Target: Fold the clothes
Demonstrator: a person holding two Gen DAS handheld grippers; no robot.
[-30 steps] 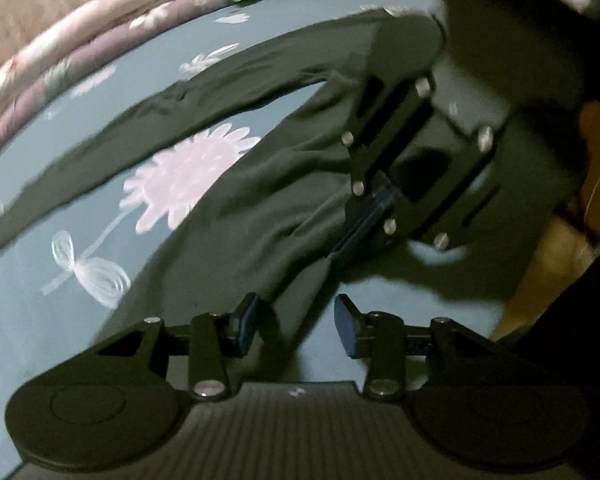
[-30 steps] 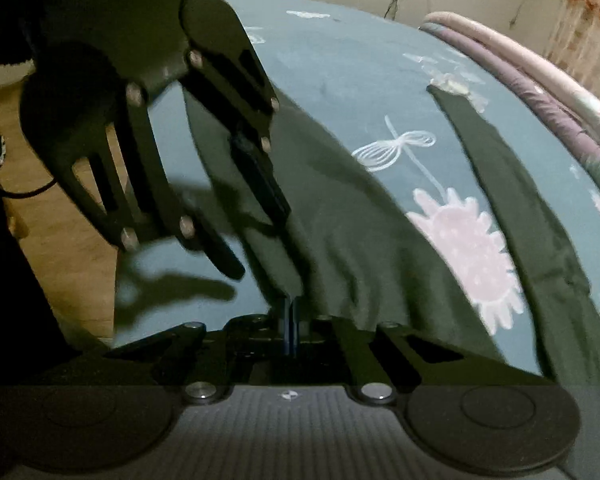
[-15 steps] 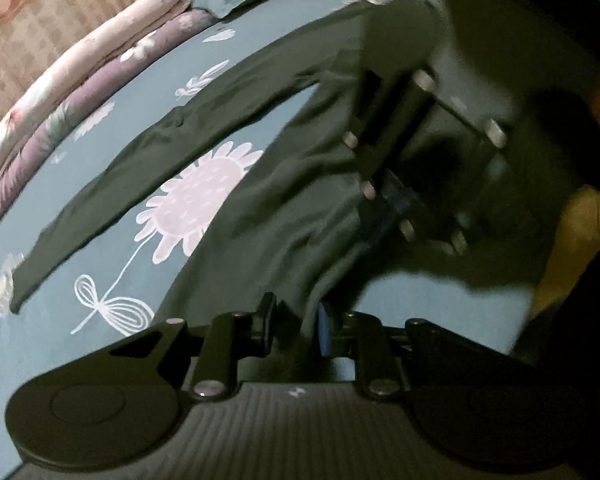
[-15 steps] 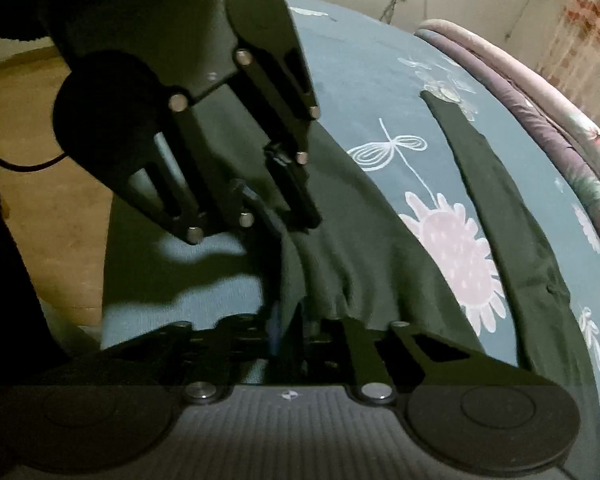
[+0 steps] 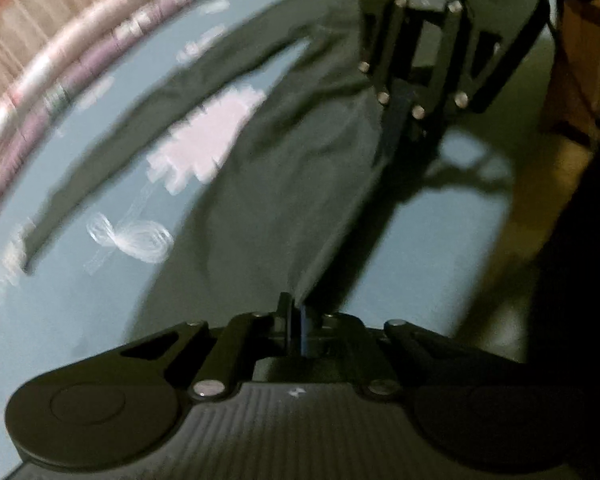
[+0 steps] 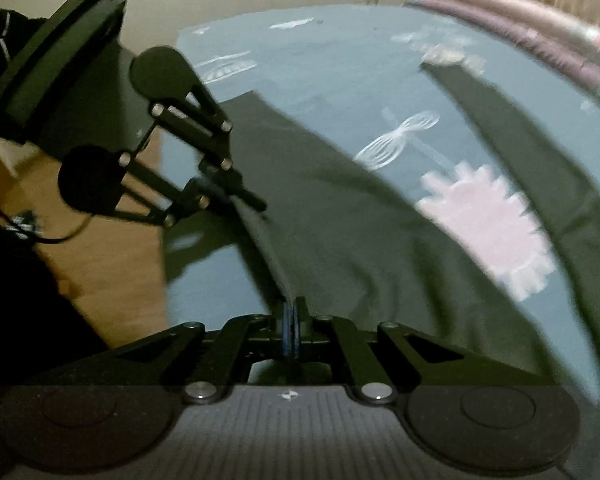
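Pinching the near hem of the dark green long-sleeved cotton top [image 5: 300, 184] in both pairs of jaws, left gripper [image 5: 294, 312] just closed on it, right gripper [image 6: 292, 308] likewise clamped. With the top spread on the blue flowered bed sheet [image 6: 320, 68] toward the upper frame, I judge both corners should rise level and taut together.

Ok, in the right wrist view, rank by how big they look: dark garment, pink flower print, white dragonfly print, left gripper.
1. Dark garment, by far the largest.
2. Left gripper, though it sits nearer the camera, so unsure against the next.
3. Pink flower print.
4. White dragonfly print.
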